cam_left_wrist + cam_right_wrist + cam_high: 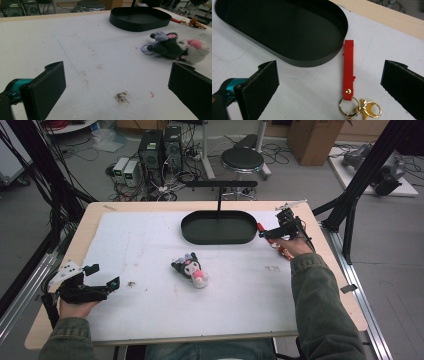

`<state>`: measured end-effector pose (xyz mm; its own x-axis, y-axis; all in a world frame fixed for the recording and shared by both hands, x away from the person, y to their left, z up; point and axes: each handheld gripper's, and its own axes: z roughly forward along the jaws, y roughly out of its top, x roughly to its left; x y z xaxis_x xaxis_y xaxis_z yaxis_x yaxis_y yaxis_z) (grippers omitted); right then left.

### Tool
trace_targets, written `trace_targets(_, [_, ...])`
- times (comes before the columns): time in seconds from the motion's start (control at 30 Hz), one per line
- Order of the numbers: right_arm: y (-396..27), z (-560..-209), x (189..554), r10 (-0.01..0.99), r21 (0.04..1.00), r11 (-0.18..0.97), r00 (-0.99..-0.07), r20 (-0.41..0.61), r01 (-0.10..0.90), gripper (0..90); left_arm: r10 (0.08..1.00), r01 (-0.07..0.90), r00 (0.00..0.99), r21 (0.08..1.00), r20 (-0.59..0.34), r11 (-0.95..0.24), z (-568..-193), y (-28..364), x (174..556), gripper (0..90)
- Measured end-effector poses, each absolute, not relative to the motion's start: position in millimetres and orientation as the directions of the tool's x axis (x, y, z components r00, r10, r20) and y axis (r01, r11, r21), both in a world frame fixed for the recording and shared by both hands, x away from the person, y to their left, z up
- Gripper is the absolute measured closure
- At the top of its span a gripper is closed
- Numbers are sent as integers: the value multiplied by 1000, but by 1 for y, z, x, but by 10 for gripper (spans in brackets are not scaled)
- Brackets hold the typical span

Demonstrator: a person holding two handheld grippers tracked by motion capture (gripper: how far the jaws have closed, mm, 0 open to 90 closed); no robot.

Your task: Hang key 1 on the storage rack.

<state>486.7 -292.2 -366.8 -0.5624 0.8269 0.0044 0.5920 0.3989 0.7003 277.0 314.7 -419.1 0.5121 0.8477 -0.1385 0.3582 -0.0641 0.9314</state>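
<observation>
The right gripper (329,87), jaws spread, hangs over the red strap (348,67), whose long axis runs straight ahead between them, beside the tray (312,60)

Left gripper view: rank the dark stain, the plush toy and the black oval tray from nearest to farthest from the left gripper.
1. Dark stain, on the white mat between the open jaws.
2. Plush toy, farther off, right.
3. Black oval tray, at the far edge, right of centre.
</observation>
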Motion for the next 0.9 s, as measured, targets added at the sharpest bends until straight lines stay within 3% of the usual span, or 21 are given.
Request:
trace_targets(0.33, [-290,-377,523,847,593,447,-531,-39,669,6,847,362,512,930,-141,-64,-420,317,279,18])
trace_targets(0.53, [-293,-383,536,858,568,428,-513,-10,704,31,847,362,511,930,-147,-57,-420,317,279,18])
trace_targets(0.57, [-292,-387,541,862,524,446,-506,-32,726,31,846,361,513,931,-148,-56,-420,317,279,18])
trace_targets(0.9, [-294,-399,557,870,427,469,-489,-72,773,31,841,366,520,929,-150,-61,-421,317,280,18])
